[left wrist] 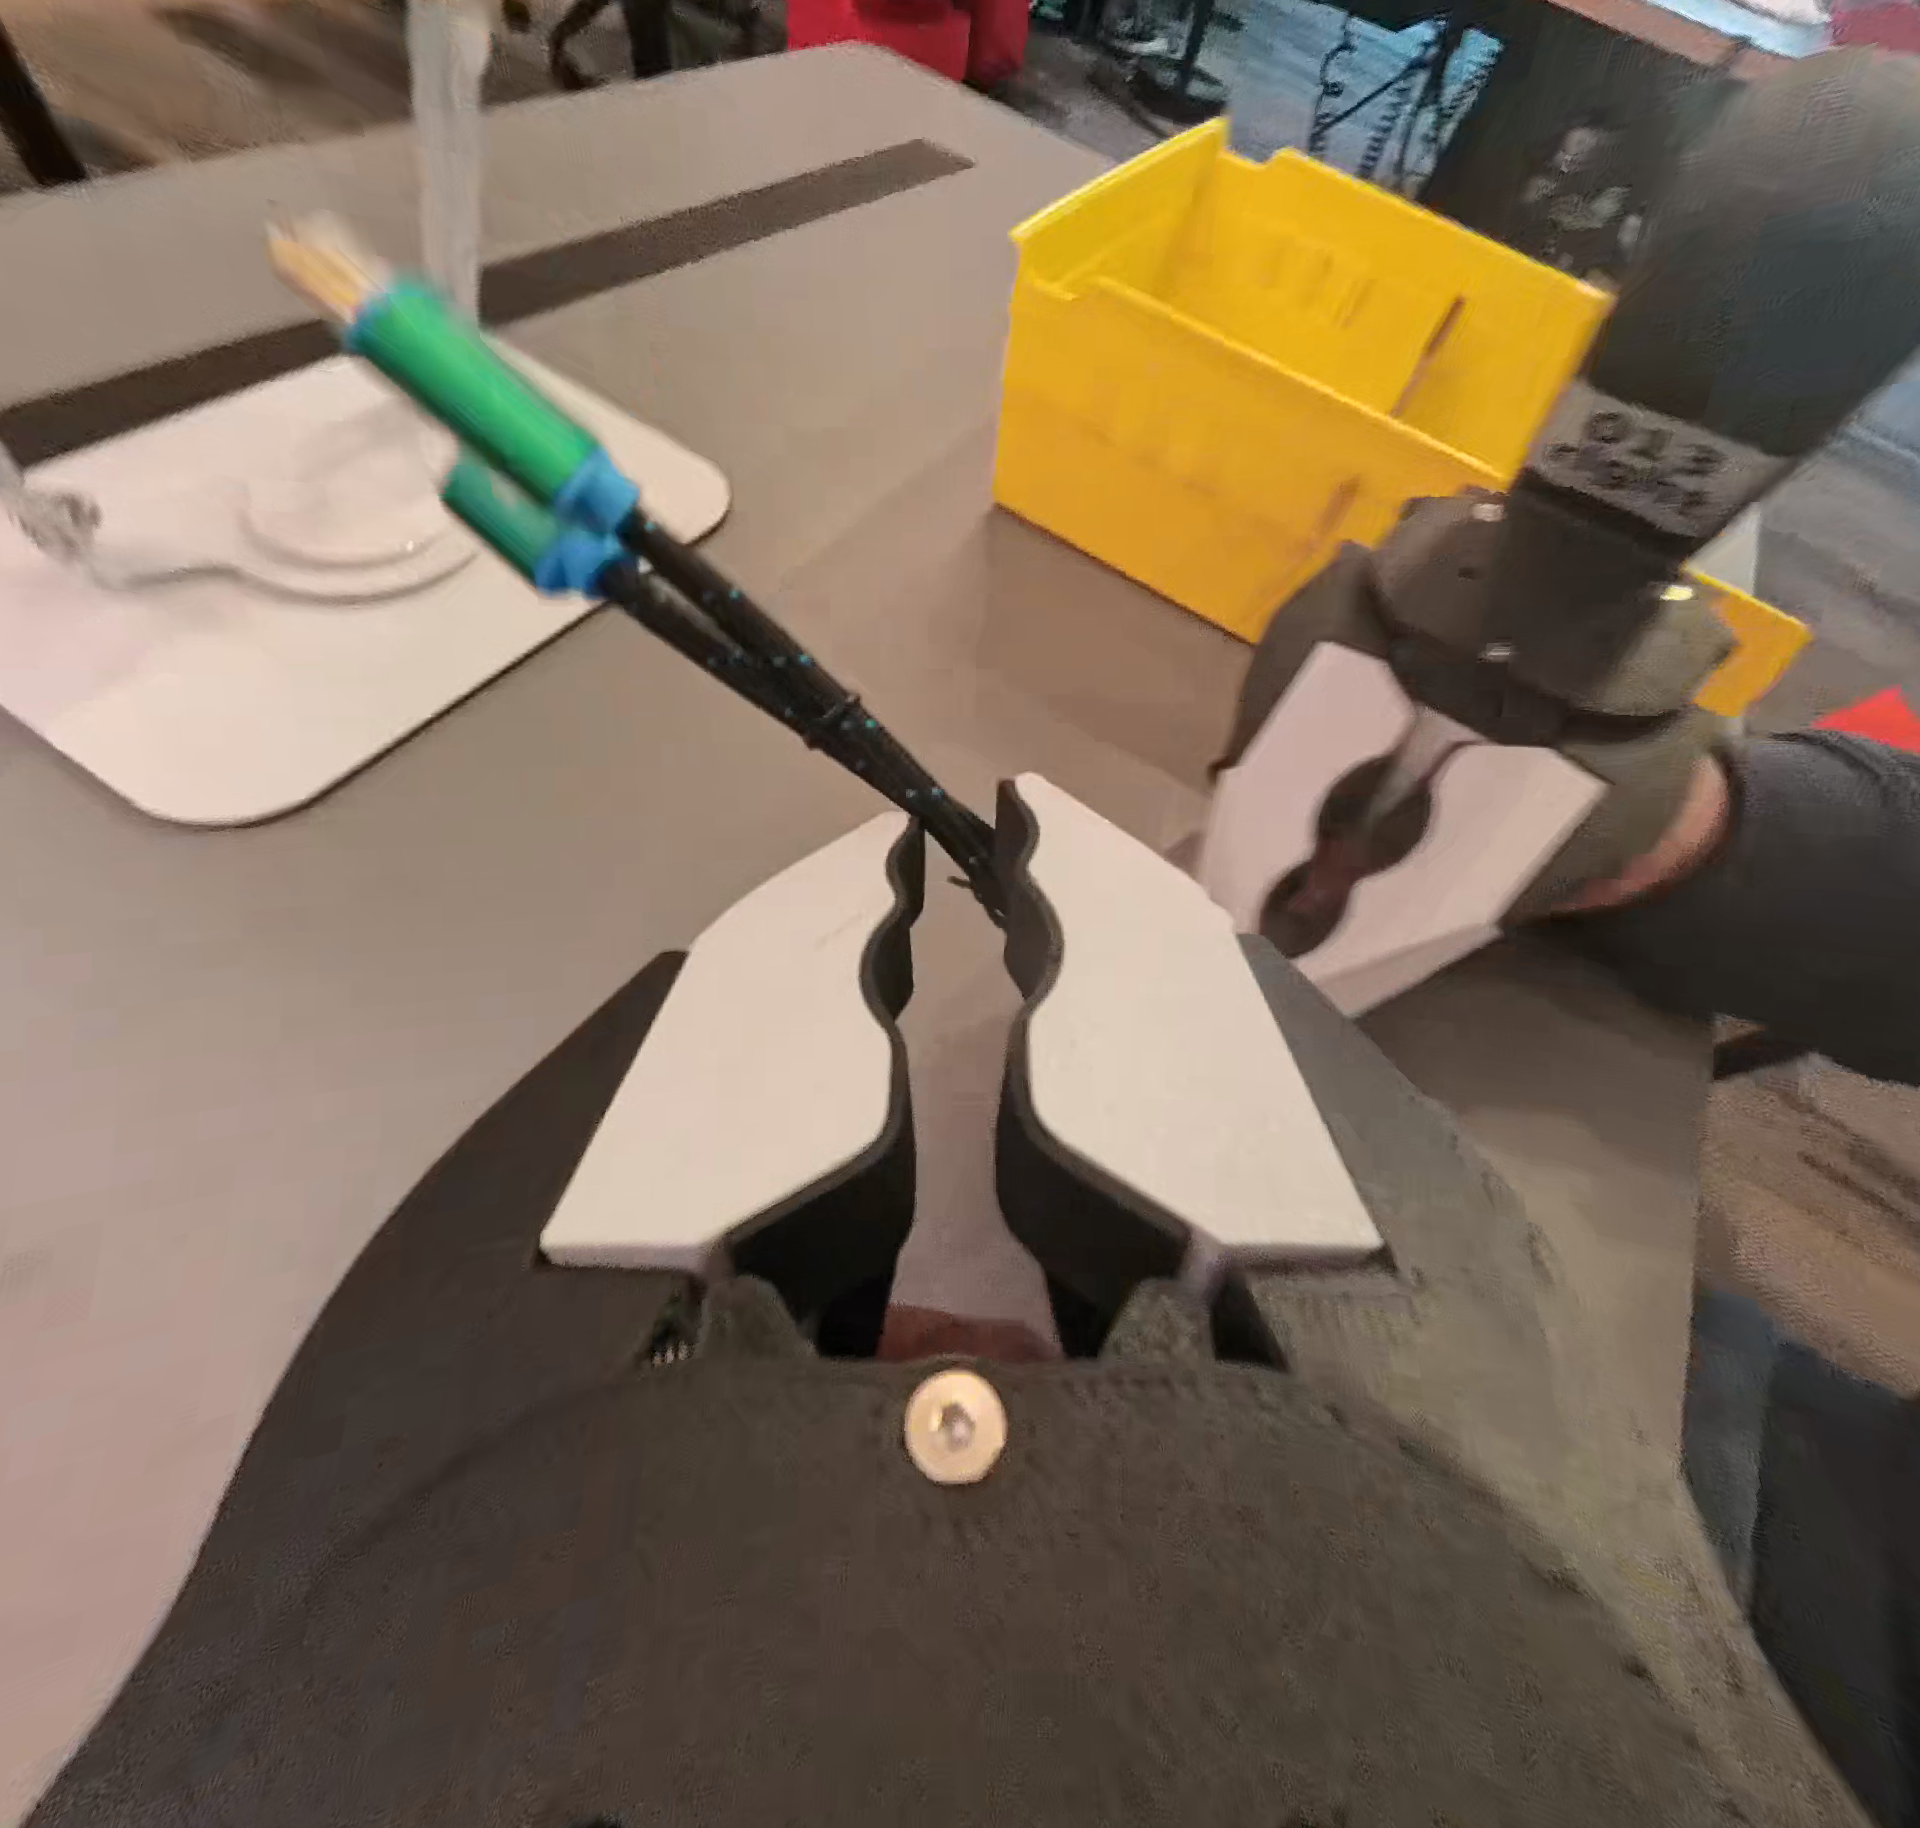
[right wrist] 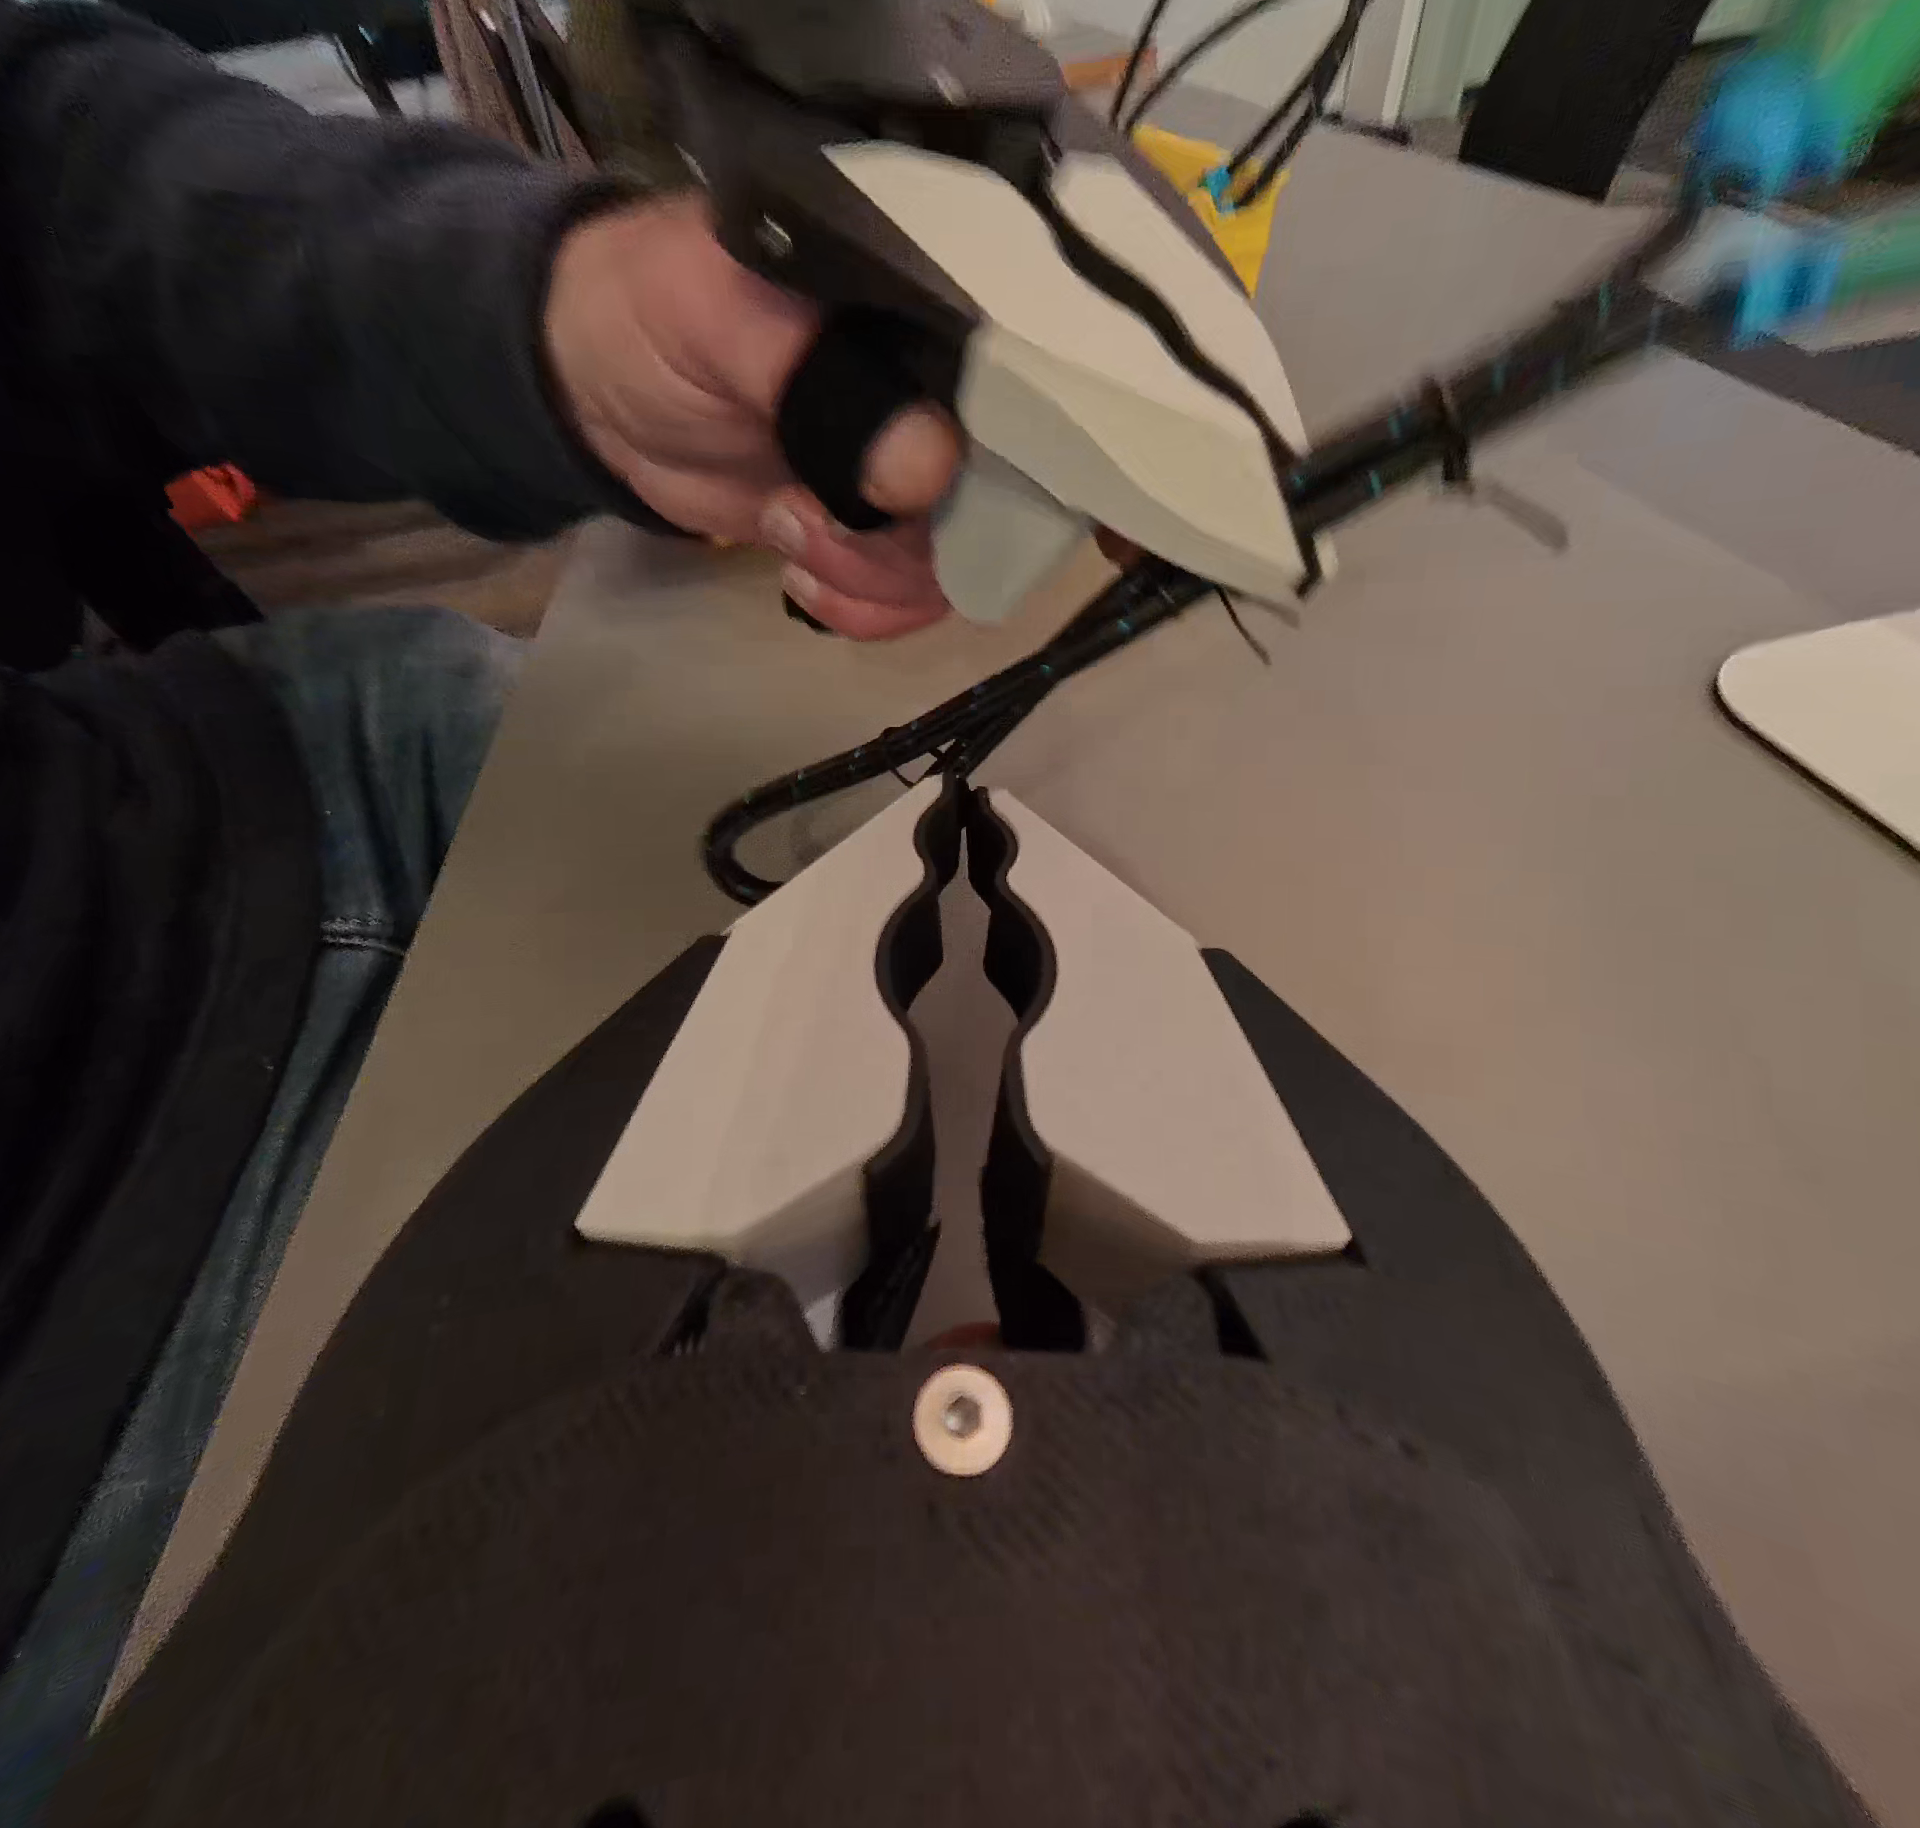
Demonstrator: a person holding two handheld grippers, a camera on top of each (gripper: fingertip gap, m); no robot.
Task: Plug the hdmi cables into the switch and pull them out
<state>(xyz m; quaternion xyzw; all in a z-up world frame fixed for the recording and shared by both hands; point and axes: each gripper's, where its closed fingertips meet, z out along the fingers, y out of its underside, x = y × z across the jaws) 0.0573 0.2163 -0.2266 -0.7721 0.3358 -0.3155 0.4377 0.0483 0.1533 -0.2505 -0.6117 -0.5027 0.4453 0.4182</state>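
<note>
Black braided HDMI cables (left wrist: 779, 677) end in green plugs (left wrist: 478, 386) with blue collars and gold tips, held in the air over the grey table. My left gripper (left wrist: 961, 822) is shut on the cable bundle. It also shows in the right wrist view (right wrist: 1299, 542), with the cables (right wrist: 1039, 677) running down from it and the blurred plugs (right wrist: 1787, 251) at the upper right. My right gripper (right wrist: 961, 802) is shut, its tips pinching the bundle at a zip tie beside a cable loop. It shows at the right in the left wrist view (left wrist: 1299, 905). No switch is visible.
A yellow bin (left wrist: 1195, 448) stands at the back right; more black cables rise from it (right wrist: 1236, 209). A white mat (left wrist: 312, 656) with a clear stand lies on the left, and its corner shows in the right wrist view (right wrist: 1839, 708). A black strip (left wrist: 623, 240) crosses the table.
</note>
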